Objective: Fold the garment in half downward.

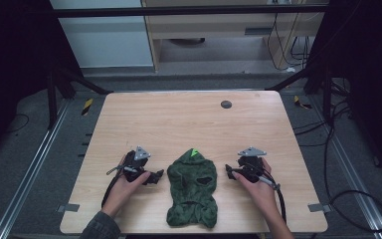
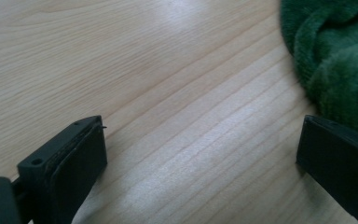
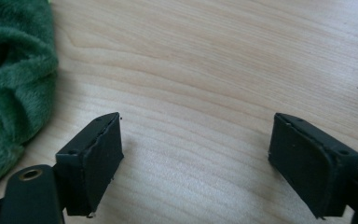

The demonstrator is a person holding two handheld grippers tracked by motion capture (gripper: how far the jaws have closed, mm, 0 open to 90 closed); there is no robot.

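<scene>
— Where can you move on this table (image 1: pixel 189 119)?

— From the centre, everything toward twelve o'clock is bare wood; the one thing there is a small dark disc (image 1: pixel 226 104) near the far edge, at about one o'clock.

— And what blocks you?

— The green fleece garment (image 1: pixel 192 188) lies at six o'clock, between your two hands. Your left gripper (image 1: pixel 158 175) sits at its nine o'clock, just beside the fabric; your right gripper (image 1: pixel 227 172) at its three o'clock, equally close. Both stand with jaws apart over bare wood, nothing between them.

— Room outward?

— Yes. Open board runs from each hand to the side edges; grey tape tabs (image 1: pixel 68 207) mark the near corners.
</scene>
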